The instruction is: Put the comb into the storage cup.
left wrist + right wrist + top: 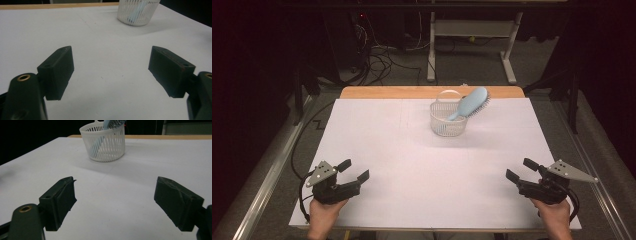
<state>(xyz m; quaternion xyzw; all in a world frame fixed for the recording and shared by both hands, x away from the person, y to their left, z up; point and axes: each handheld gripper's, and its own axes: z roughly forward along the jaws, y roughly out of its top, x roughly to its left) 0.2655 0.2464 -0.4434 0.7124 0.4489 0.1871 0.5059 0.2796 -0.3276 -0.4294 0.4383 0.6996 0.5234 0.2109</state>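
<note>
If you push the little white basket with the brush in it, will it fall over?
Probably it tips easily: the basket looks like thin, light slotted plastic, and the blue hairbrush leans out over its rim, making it top-heavy. It may also slide on the smooth white table.

Hairbrush (113,123) head cut off by top edge, basket (138,12) rim cropped, brush handle blurred behind slats

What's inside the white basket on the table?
A light blue hairbrush stands handle-down in the white basket, its bristled head leaning out over the rim. The slatted wall hides the basket's bottom.
</note>
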